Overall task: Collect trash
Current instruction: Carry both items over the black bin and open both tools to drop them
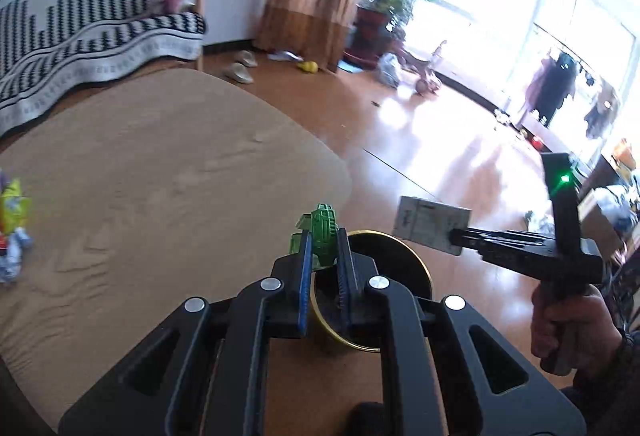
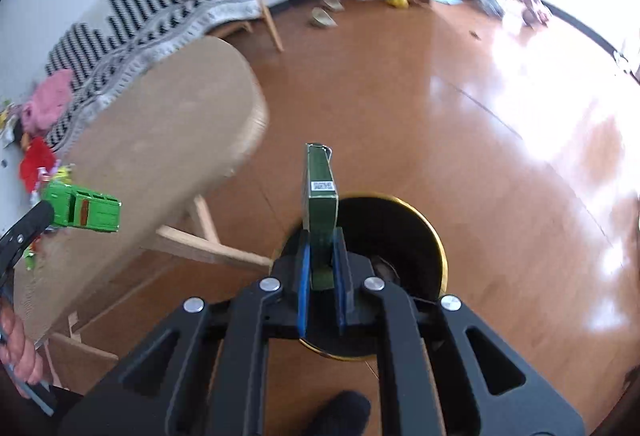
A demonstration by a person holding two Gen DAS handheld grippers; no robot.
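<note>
Left wrist view: the left hand-held gripper [image 1: 322, 248] is pinching a green plastic toy truck [image 1: 320, 236] between its blue-lined fingers, held in the air above and just short of a black bin with a gold rim [image 1: 416, 268] that stands on the wooden floor [image 1: 440, 140]. To the right the right hand-held gripper [image 1: 454, 238] comes in from the side, clamped on a small flat box [image 1: 430, 226] that hangs over the far side of the bin. The tan surface [image 1: 160, 164] on the left carries more litter at its far left edge — bright wrappers [image 1: 12, 220], untouched. Right wrist view: the right hand-held gripper [image 2: 322, 260] grips the box [image 2: 320, 204], here seen edge-on, dark green with a white label, upright and directly over the bin [image 2: 424, 232] opening. The left hand-held gripper [image 2: 38, 218] shows at the left edge carrying the truck [image 2: 86, 212], off to the side of the bin. Something lies at the bin bottom; cannot tell what. Judgement: mid-task — two items picked up and brought to the bin, neither released yet. Left to do: drop both, then fetch the wrappers [image 2: 44, 172] and red scraps [image 2: 36, 160] at the surface's end.
</note>
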